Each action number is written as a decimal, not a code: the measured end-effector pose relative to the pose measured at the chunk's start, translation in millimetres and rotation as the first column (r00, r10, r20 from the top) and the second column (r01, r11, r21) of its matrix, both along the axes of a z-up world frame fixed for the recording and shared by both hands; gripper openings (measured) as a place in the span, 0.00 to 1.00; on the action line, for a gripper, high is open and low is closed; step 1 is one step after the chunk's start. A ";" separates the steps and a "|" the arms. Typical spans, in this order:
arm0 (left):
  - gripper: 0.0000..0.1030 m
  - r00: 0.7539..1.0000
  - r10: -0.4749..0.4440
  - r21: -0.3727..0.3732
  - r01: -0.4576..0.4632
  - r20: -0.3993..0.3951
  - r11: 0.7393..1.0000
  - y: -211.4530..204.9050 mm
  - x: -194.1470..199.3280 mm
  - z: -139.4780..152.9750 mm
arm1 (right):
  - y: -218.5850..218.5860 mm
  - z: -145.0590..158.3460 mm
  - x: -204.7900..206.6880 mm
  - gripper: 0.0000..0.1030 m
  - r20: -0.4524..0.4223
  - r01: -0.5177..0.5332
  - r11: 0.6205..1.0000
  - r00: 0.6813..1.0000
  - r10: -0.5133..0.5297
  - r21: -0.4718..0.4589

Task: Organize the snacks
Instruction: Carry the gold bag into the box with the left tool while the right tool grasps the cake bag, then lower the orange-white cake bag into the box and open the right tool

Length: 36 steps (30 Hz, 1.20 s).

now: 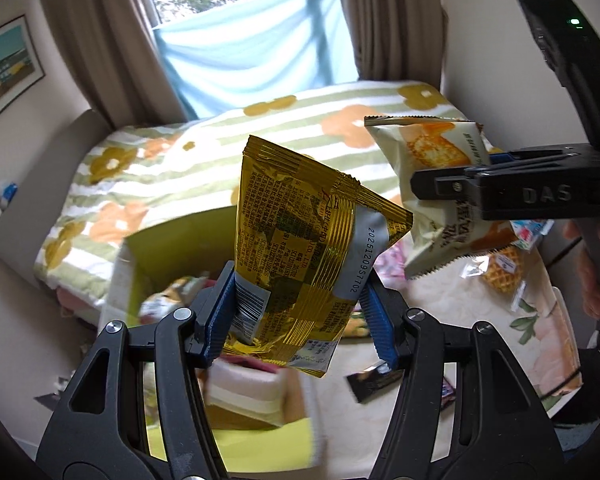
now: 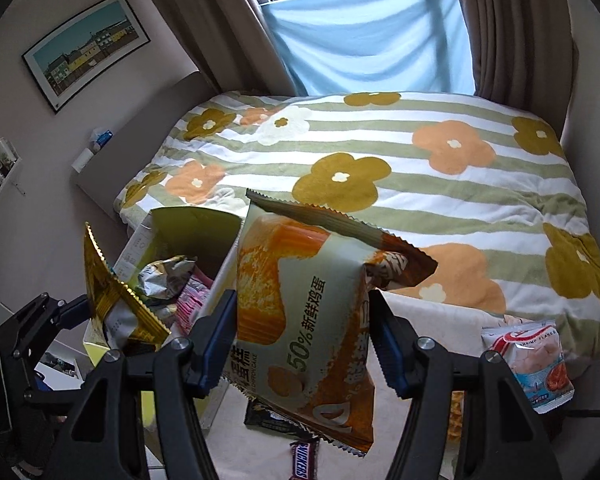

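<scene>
A yellow-green cardboard box (image 2: 188, 232), already holding several wrappers, stands open at left before a flower-patterned bed (image 2: 420, 168). The left gripper (image 1: 296, 312) clamps a gold foil snack packet (image 1: 300, 232) above it. Beside it, the right gripper (image 2: 304, 344) pinches a chiffon cake packet (image 2: 300, 320) in the air. A Snickers bar (image 2: 302, 460) and what appears to be a shrimp-flakes bag (image 2: 528, 360) lie on the table.

surface: cream floral tablecloth (image 2: 432, 312), lower frame | lying on it: Snickers bar (image 2: 303, 458), black wrapper (image 2: 268, 418), shrimp-flake bag (image 2: 534, 364) at right, yellow-green box (image 2: 188, 236) at left
</scene>
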<state>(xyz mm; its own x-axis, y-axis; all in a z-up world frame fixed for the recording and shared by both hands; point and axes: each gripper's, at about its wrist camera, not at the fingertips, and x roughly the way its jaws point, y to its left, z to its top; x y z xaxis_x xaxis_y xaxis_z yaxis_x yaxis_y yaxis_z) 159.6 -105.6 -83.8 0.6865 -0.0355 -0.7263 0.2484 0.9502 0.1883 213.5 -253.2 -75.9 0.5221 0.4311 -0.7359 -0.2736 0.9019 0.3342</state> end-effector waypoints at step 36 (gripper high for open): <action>1.00 0.985 -0.062 -0.100 0.046 -0.158 0.994 209.3 27.3 -64.7 | 173.7 -29.5 -16.4 0.57 -0.122 0.098 0.995 0.988 -0.094 0.032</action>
